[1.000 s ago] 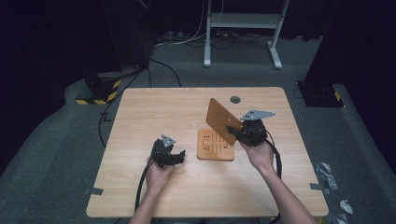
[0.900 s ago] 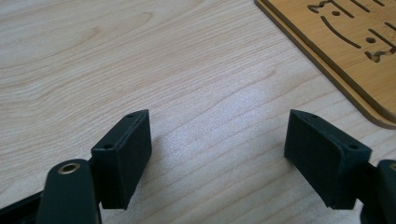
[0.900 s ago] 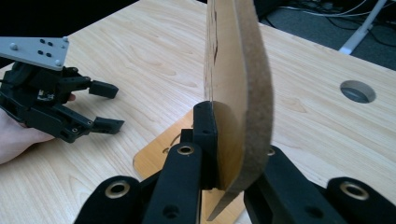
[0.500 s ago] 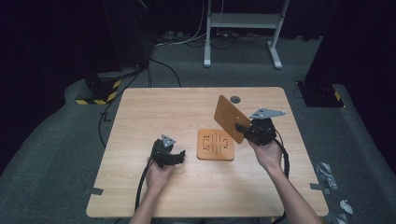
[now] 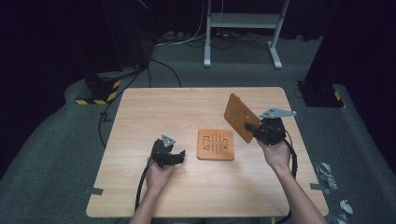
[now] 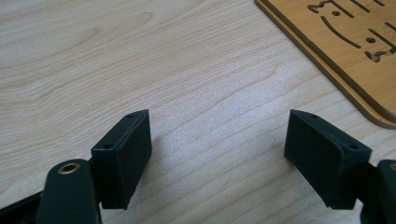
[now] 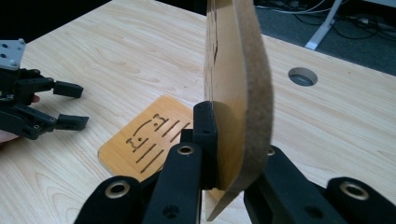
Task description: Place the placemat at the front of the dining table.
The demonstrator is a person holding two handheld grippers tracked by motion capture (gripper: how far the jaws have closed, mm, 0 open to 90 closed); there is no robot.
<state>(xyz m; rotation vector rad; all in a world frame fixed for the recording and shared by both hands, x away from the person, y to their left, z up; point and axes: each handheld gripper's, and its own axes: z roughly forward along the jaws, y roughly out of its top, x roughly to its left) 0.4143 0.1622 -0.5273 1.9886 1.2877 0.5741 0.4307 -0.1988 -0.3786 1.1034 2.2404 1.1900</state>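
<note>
On your left, your left hand-held gripper [image 5: 180, 157] sits low over the counter [image 5: 154, 112] where it was a second ago, jaws spread wide with nothing between them; its own view shows bare wood between the two black pads [image 6: 123, 156] and the corner of the flat wooden board [image 6: 348, 44] just off to the side. That flat wooden board [image 5: 215, 144] lies near the middle of the counter, its cut-out pattern facing up, untouched and in the same spot as before. Further right is what has changed: your right hand-held gripper [image 5: 250, 128] has carried the lifted wooden panel [image 5: 239, 116] away from the flat board, out toward the right edge of the counter and slightly higher. A second ago the panel hung right over the flat board; now it is clear of it, tilted up on edge in the air. Your right gripper's jaws are clamped tight on the panel's lower edge, and its own view shows the lifted panel [image 7: 233, 93] standing upright between the pads, with the round hole in the counter [image 7: 302, 76] beyond. Judging from this, the two pieces are now separated and the top one is on its way to being set aside; you'll need a free patch of counter on the right to lay it down.
</note>
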